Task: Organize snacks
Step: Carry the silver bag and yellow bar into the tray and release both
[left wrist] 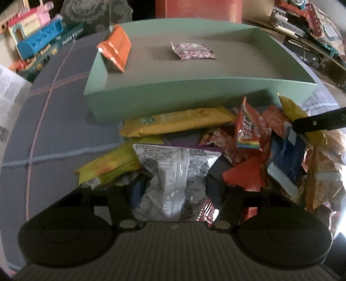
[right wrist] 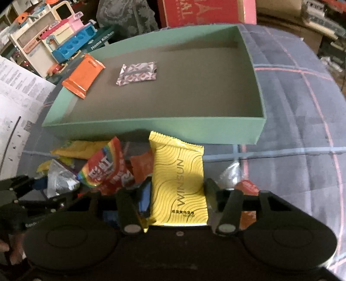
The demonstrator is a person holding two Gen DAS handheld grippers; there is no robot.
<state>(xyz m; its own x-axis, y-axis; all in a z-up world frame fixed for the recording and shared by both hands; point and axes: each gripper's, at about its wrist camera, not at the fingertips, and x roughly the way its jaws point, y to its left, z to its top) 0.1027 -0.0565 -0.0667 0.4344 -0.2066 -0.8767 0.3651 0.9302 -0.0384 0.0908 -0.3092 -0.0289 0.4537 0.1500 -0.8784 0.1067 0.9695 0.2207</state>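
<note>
A heap of snack packets lies on the plaid cloth in front of a shallow green box (left wrist: pixel 173 97) (right wrist: pixel 151 131). In the box an orange packet (left wrist: pixel 115 48) (right wrist: pixel 83 75) leans on the left wall and a pink patterned packet (left wrist: pixel 192 50) (right wrist: pixel 137 73) lies flat. My left gripper (left wrist: pixel 175 182) is shut on a crumpled silver-and-white packet (left wrist: pixel 173 164) at the near left of the heap. My right gripper (right wrist: pixel 177 183) is shut on a yellow WINSUN packet (right wrist: pixel 179 173). A red rainbow packet (left wrist: pixel 248 129) (right wrist: pixel 106 170) stands between the two.
A toy kitchen set (right wrist: pixel 54 41) and a red carton (right wrist: pixel 203 10) stand behind the box. A printed sheet (right wrist: pixel 17 97) lies at the left. Bare plaid cloth (right wrist: pixel 292 129) stretches to the right of the box. Clutter fills shelves at the far right (left wrist: pixel 313 26).
</note>
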